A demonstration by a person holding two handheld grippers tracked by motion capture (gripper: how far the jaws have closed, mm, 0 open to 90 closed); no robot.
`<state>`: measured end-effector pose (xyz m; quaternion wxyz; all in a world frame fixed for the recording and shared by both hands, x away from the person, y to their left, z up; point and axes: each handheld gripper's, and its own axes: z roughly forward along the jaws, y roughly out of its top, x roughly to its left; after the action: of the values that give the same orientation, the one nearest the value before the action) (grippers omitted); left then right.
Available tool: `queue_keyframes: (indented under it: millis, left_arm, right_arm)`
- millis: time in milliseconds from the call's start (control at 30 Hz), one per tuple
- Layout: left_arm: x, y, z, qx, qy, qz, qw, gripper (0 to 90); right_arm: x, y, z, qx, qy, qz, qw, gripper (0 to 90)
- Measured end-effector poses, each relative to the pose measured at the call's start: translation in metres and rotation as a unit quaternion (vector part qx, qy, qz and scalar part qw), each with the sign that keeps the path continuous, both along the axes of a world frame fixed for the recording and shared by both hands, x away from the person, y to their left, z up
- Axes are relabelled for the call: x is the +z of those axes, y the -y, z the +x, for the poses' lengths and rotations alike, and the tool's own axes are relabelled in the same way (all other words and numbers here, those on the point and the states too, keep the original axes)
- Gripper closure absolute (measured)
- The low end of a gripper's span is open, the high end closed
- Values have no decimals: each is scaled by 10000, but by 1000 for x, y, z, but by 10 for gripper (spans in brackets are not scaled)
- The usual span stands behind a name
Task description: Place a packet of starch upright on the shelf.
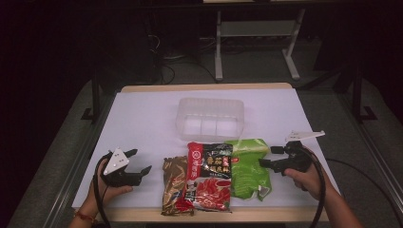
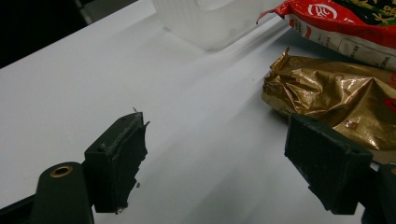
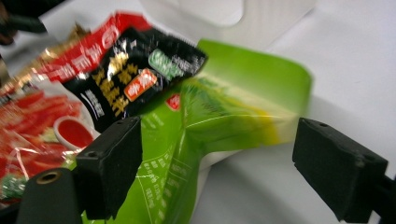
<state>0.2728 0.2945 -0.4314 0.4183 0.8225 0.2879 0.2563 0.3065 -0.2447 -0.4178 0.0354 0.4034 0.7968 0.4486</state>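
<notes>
Approach step is judged underway: right gripper (image 1: 272,157), jaws wide & empty, is aimed at green packet (image 1: 247,167) lying nr front edge of tabletop (image 1: 142,118), beside red packet (image 1: 209,175). Left gripper (image 1: 138,164) is held wide, idle. Next: jaws to be closed over packet edge.

Dark room, grey floor (image 1: 332,118), white metal frame (image 1: 256,33) behind the table (image 1: 142,114)

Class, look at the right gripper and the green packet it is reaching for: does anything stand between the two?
Nothing visible does. The right gripper has open jaws aimed at the green packet, with bare white table between. The red-and-black packet overlaps the green packet's far edge, away from the gripper.
</notes>
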Motion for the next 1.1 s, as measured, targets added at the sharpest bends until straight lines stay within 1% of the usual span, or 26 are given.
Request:
queue_keyframes:
  millis: [33, 67, 100, 133, 167, 233, 267, 300, 333, 400, 433, 467, 500, 533, 567, 600, 633, 667, 700, 733, 800, 867, 933, 1000, 1067, 1100]
  left_arm:
    - [0, 0, 0, -3, 4, 18, 10000, 203]
    - [0, 1, 0, 1, 3, 19, 10000, 203]
    - [-1, 1, 1, 1, 1, -3, 10000, 203]
    - [-1, 1, 1, -5, -5, 3, 10000, 203]
    - [-1, 1, 1, -6, -10, -6, 10000, 203]
    - [-1, 1, 2, -19, -11, -20, 10000, 203]
    - [-1, 1, 2, -25, -15, -29, 10000, 203]
    - [-1, 1, 2, -25, -15, -29, 10000, 203]
    - [-1, 1, 2, -38, -6, -48, 10000, 203]
    - [-1, 1, 2, -53, -13, -43, 10000, 203]
    - [-1, 1, 2, -53, -13, -43, 10000, 203]
    - [-1, 2, 2, -68, -14, -45, 10000, 203]
    - [-1, 2, 3, -84, -27, -21, 10000, 203]
    - [-1, 2, 3, -102, -31, 0, 9999, 203]
    - [-2, 3, 3, -109, -29, -3, 9999, 203]
    - [-2, 3, 2, -108, -28, -1, 9999, 203]
    - [-2, 3, 3, -108, -34, -5, 9999, 203]
    - [-2, 3, 3, -106, -48, -6, 9999, 202]
    - [-3, 3, 3, -99, -63, -5, 9999, 202]
    - [-3, 3, 4, -89, -85, 1, 9999, 199]
    - [-4, 3, 5, -103, -97, 16, 9999, 195]
    - [-5, 5, 5, -102, -109, 9, 9999, 195]
    - [-5, 5, 5, -105, -114, 21, 9999, 195]
    - [-6, 5, 5, -90, -136, 29, 9999, 195]
    - [-7, 4, 6, -83, -160, 52, 9998, 195]
    - [-8, 4, 6, -86, -166, 48, 9998, 195]
  right_arm:
    - [-1, -4, 1, 38, -47, -73, 10000, 138]
    - [-3, -8, 2, 49, -49, -186, 9998, 107]
    - [-3, -11, 4, 29, -47, -286, 9996, 98]
    - [-4, -13, 6, -7, -97, -321, 9994, 91]
    - [-5, -13, 9, -32, -181, -367, 9992, 87]
    - [-10, -12, 17, -146, -458, -424, 9979, 84]
    - [-13, -12, 21, -235, -583, -553, 9965, 101]
    - [-17, -11, 25, -249, -677, -605, 9956, 134]
    - [-21, -10, 28, -188, -823, -459, 9954, 132]
    - [-28, -11, 33, -116, -1086, -301, 9936, 107]
    - [-29, -12, 34, -97, -1088, -290, 9936, 96]
    - [-29, -15, 35, -67, -1016, -352, 9942, 100]
    - [-29, -18, 35, -26, -1020, -337, 9942, 80]
    - [-30, -21, 36, 20, -1042, -296, 9941, 18]
    - [-30, -23, 37, 101, -1068, -312, 9937, 15]
    - [-29, -26, 37, 184, -985, -427, 9940, 49]
    - [-29, -27, 36, 214, -904, -474, 9945, 114]
    - [-29, -27, 36, 202, -891, -412, 9950, 152]
    - [-30, -26, 36, 236, -874, -361, 9952, 169]
    - [-30, -26, 35, 323, -835, -308, 9955, 212]
    - [-32, -24, 36, 415, -868, -132, 9953, 272]
    - [-33, -24, 37, 560, -881, -55, 9945, 339]
    - [-33, -24, 37, 623, -876, 45, 9942, 419]
    - [-30, -25, 35, 739, -783, 33, 9942, 492]
    - [-27, -27, 32, 792, -610, -62, 9950, 545]
    - [-25, -29, 30, 795, -559, -107, 9952, 570]
